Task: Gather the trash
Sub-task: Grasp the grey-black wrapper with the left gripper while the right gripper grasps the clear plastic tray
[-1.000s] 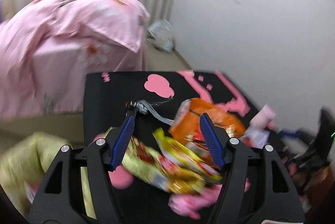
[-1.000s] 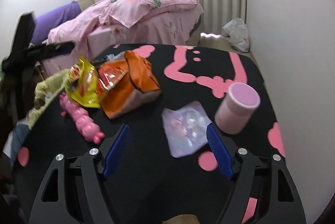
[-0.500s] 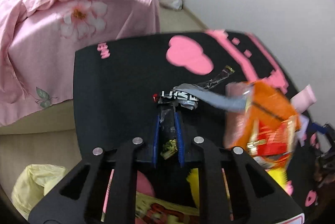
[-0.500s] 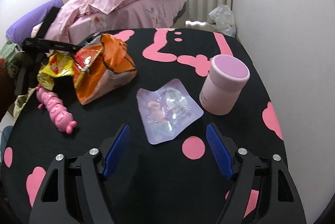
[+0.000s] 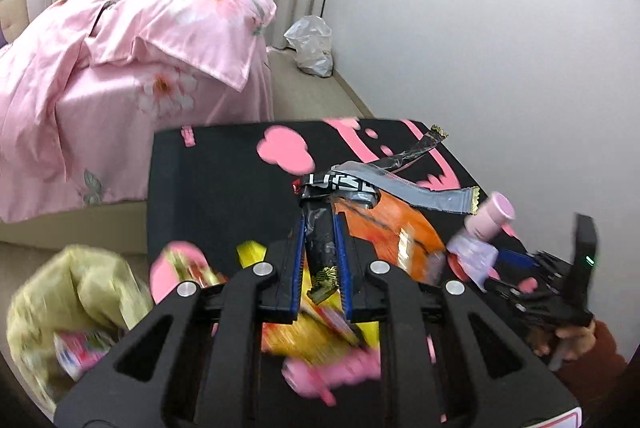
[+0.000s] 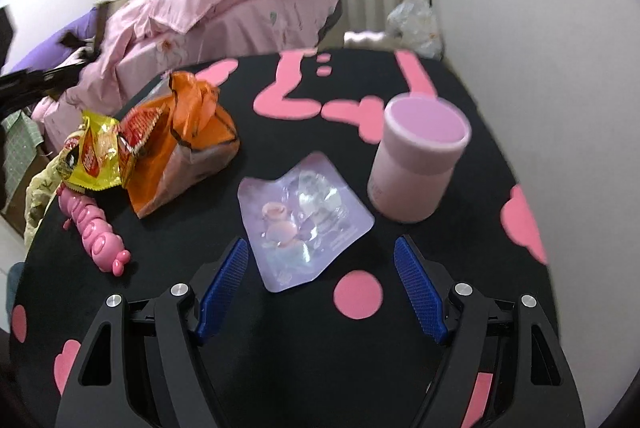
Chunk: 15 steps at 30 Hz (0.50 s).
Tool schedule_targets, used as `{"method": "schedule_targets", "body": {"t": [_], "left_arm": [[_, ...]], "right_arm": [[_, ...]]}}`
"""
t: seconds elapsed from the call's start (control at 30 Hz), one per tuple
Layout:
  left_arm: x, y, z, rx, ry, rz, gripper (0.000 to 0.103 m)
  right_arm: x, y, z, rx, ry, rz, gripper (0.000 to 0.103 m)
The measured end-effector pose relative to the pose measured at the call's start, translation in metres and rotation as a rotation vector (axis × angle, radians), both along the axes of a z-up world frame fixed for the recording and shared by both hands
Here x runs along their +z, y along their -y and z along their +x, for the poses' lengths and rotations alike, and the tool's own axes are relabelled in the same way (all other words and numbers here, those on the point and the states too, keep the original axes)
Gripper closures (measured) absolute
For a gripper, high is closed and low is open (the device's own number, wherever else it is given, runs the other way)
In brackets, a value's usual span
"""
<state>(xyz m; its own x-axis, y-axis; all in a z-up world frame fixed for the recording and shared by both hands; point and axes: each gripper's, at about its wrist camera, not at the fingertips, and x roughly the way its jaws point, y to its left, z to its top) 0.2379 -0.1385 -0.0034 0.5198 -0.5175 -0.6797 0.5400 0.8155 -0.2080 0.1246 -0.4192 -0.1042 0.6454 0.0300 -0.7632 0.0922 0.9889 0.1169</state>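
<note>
On my right wrist view the counter (image 6: 320, 368) carries the flat packet (image 6: 304, 224) just ahead of my right gripper (image 6: 320, 288), with the cup (image 6: 418, 167) upright to its right. Left of the packet lie 2 snack bags (image 6: 160, 143), and the toy (image 6: 94, 232) lies nearer me. The bed (image 6: 224, 11) stands behind the counter.

Soft even indoor light, fisheye-bent edges, dark corners, motion blur low down

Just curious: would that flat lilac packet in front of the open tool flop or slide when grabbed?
Probably floppy: the lilac packet looks thin and flat. Its glossy film may slip on the black tablecloth. Likely light, so the right tool could nudge it away.
</note>
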Motion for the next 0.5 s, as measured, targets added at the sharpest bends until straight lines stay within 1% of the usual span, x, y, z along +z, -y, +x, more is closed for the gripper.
{"method": "schedule_targets", "body": {"t": [0.07, 0.1, 0.13, 0.17, 0.27, 0.3, 0.33, 0.37, 0.43, 0.5], "left_arm": [[-0.004, -0.001, -0.02, 0.004, -0.012, 0.009, 0.089], [-0.008, -0.001, -0.03, 0.01, -0.009, 0.02, 0.089], [-0.011, -0.001, -0.042, 0.015, -0.002, 0.035, 0.089], [-0.014, -0.001, -0.048, 0.018, 0.0, 0.04, 0.089], [-0.025, -0.004, -0.065, 0.028, -0.028, 0.037, 0.089], [-0.028, -0.006, -0.07, 0.032, -0.037, 0.037, 0.089], [-0.031, -0.007, -0.073, 0.038, -0.04, 0.04, 0.089], [-0.034, -0.009, -0.077, 0.047, -0.041, 0.045, 0.089], [-0.042, -0.012, -0.083, 0.054, -0.056, 0.051, 0.089], [-0.047, -0.013, -0.089, 0.062, -0.063, 0.059, 0.089]], "right_arm": [[-0.001, -0.002, 0.002, 0.015, -0.007, 0.03, 0.031], [-0.002, -0.004, 0.002, 0.026, -0.006, 0.027, 0.031], [-0.002, -0.008, 0.003, 0.035, -0.008, 0.008, 0.031], [-0.003, -0.014, 0.006, 0.044, -0.01, -0.036, 0.031], [-0.007, -0.024, 0.012, 0.049, -0.011, -0.141, 0.031], [-0.009, -0.026, 0.014, 0.051, -0.013, -0.154, 0.034], [-0.009, -0.025, 0.015, 0.056, -0.015, -0.144, 0.041], [-0.008, -0.023, 0.015, 0.066, -0.007, -0.111, 0.055], [-0.008, -0.019, 0.016, 0.059, -0.005, -0.074, 0.057], [-0.007, -0.016, 0.014, 0.054, -0.002, -0.041, 0.065]]}}
